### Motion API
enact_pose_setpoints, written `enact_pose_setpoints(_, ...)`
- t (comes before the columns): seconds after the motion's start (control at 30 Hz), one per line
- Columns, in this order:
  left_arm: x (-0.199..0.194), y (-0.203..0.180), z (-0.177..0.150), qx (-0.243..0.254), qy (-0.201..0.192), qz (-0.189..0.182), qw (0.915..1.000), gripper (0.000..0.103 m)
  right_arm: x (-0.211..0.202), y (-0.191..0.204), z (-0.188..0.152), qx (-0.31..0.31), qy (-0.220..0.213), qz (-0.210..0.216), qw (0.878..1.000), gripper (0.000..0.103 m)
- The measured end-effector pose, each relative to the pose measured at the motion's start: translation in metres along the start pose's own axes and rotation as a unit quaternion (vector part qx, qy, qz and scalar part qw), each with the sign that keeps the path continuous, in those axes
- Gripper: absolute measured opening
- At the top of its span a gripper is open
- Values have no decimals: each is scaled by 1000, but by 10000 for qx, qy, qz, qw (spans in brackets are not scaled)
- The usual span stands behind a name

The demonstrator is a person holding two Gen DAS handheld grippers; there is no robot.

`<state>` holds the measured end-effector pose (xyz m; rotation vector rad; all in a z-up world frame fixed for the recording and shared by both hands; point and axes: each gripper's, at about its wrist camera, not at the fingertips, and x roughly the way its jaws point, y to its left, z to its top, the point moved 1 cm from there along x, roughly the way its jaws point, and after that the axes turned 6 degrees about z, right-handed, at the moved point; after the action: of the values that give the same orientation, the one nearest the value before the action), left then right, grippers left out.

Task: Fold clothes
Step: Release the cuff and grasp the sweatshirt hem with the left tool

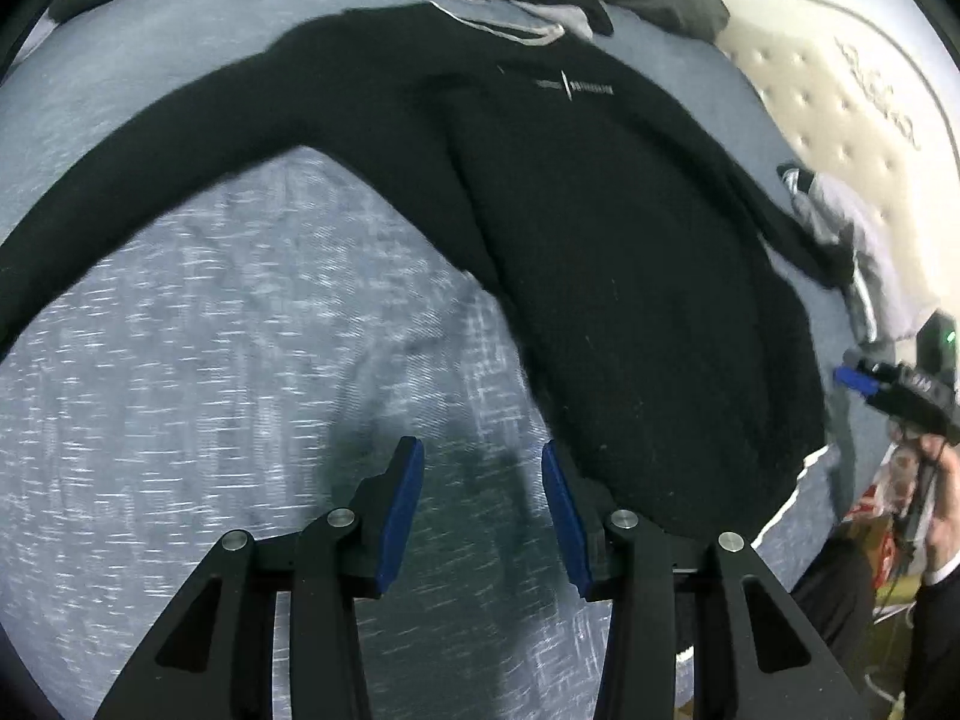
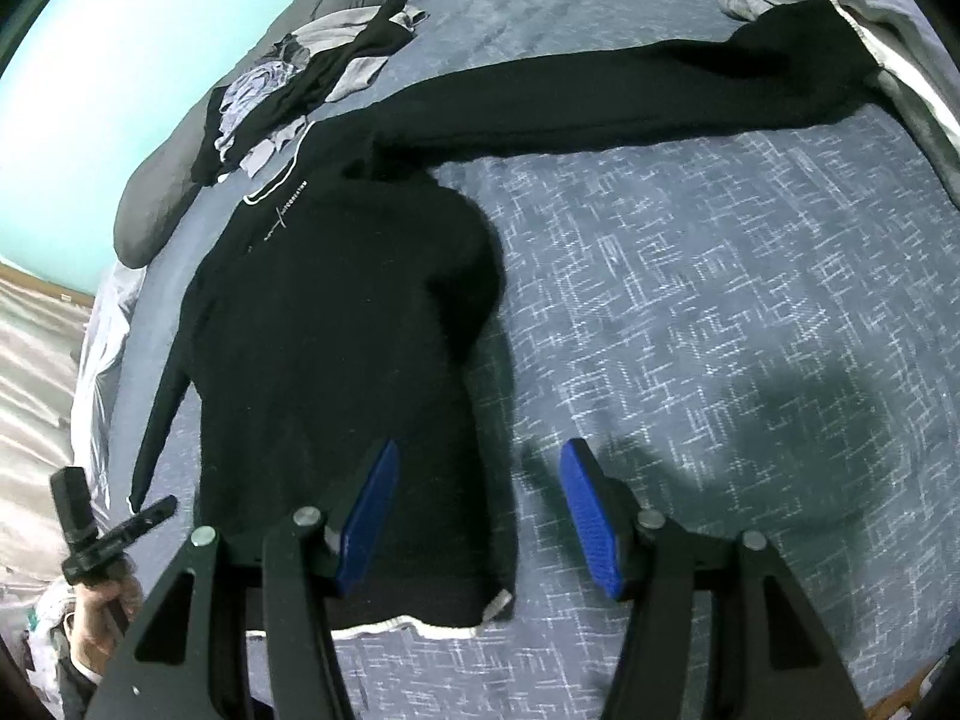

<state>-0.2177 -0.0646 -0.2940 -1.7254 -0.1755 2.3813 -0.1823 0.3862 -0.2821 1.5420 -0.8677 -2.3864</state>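
A black sweatshirt (image 2: 336,324) lies flat on the bed (image 2: 720,312), spread over the blue patterned cover; its hem, edged with a white band, sits close to the bed's near edge, and its collar points toward the far end, where a small white print crosses the chest; one sleeve (image 2: 600,102) stretches straight out across the cover toward the bed's side edge, its cuff reaching a grey garment with white stripes (image 2: 888,42) that lies there; the other sleeve (image 2: 162,396) runs down along the body toward the opposite side edge.

A heap of grey and black clothes (image 2: 300,84) rests just beyond the collar, against a dark grey pillow (image 2: 180,192) at the far end of the bed.

The left claw (image 1: 483,516) hangs over bare cover just beside the sweatshirt's lower corner, its blue pads (image 1: 399,516) apart with nothing between them; the right claw (image 2: 480,516) hovers above the hem at the other lower corner, one pad (image 2: 369,516) over the black cloth and the other over the cover, likewise spread and gripping nothing; from the left wrist view the right claw appears at the bed's edge, held in a hand (image 1: 948,504).
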Motion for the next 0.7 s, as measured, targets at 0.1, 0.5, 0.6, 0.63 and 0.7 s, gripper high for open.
enact_pose_setpoints(0.1,12,-18,-3,178,101,4,9998,45,-2,1,-1,-11,-34,68,10000,58)
enact_pose_setpoints(0.5,20,-65,-3,416,-28,-159,9990,44,-1,-7,-3,115,-77,84,9999,58)
enact_pose_setpoints(0.6,22,-86,1,538,-72,-264,9982,44,3,-5,-4,131,-73,105,9998,58)
enact_pose_setpoints(0.63,26,-93,1,584,-65,-285,9979,44,4,-5,-4,132,-67,114,9998,58)
enact_pose_setpoints(0.7,35,-106,1,648,-29,-302,9974,44,7,-3,-4,113,-42,143,9998,58)
